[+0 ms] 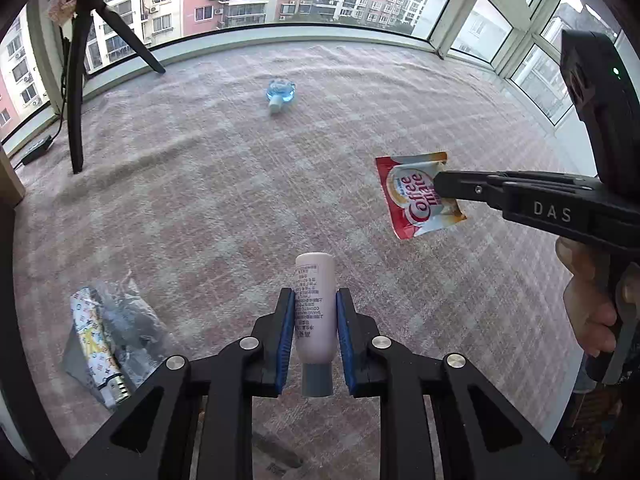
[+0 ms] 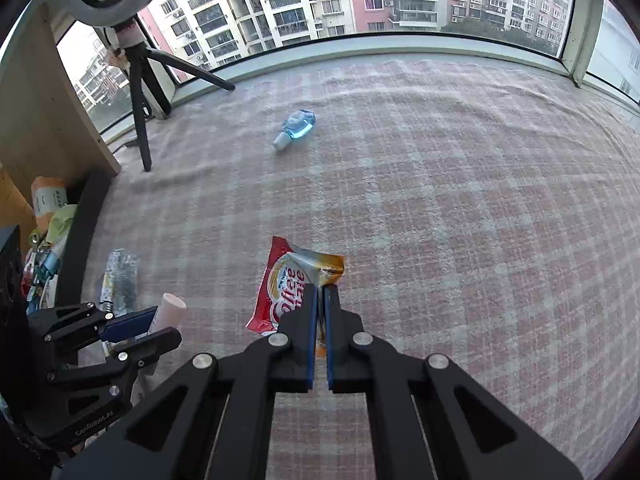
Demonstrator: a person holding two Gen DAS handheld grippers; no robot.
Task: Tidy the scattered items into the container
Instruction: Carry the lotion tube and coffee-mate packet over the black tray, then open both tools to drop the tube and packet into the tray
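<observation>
My left gripper (image 1: 315,296) is shut on a pale pink bottle (image 1: 316,280) with a grey cap, held off the checked carpet, cap towards the camera. My right gripper (image 2: 319,292) is shut on the corner of a red Coffee mate sachet (image 2: 288,280), which hangs above the floor. From the left wrist the sachet (image 1: 412,200) and the right gripper (image 1: 440,186) show at the right, and a hand is on its handle. The right wrist shows the left gripper (image 2: 160,324) with the pink bottle (image 2: 170,308) at lower left. A dark-walled container (image 2: 86,232) holding several items stands at the far left.
A small blue bottle (image 1: 281,94) lies on the carpet far ahead, also seen as the blue bottle (image 2: 296,128). A clear-wrapped printed packet (image 1: 100,340) lies at lower left. A black tripod (image 1: 76,100) and a wooden panel (image 2: 40,120) stand at the left, with windows behind.
</observation>
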